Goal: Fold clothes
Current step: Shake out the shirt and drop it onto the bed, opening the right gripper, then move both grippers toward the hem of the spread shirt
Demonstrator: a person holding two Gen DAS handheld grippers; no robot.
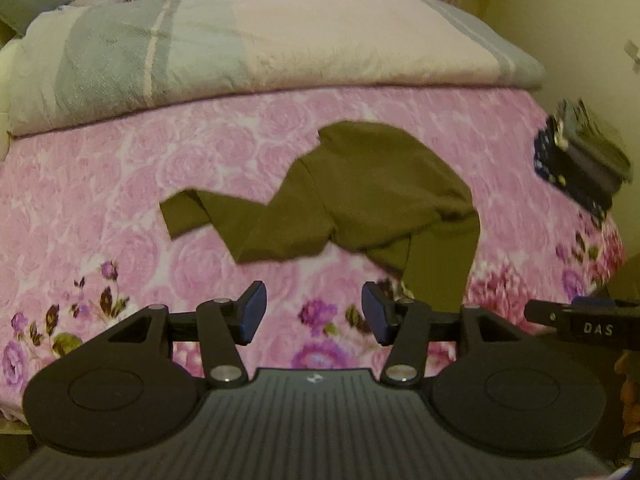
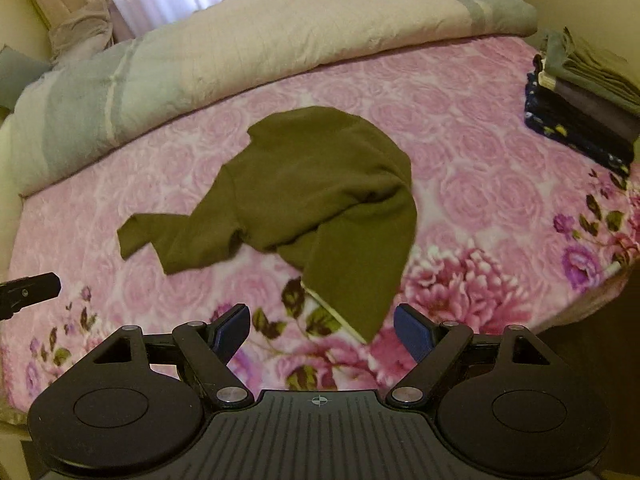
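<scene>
1. Olive-green long-sleeved knit top (image 2: 316,184) lies crumpled mid-bed on the pink rose-print blanket (image 2: 480,184), sleeves splayed; unfolded.
2. Left gripper (image 1: 314,312) and right gripper (image 2: 322,328): jaws spread, empty, hovering near the hem, likely readying a grab.
3. Stack of folded clothes (image 2: 580,112) sits well apart, probably the finished pile.

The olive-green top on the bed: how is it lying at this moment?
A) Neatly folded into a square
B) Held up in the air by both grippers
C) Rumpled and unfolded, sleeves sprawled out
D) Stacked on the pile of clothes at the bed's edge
C. The olive-green top lies bunched on the pink floral blanket, sleeves trailing, while the left gripper and right gripper are both open and empty.
</scene>
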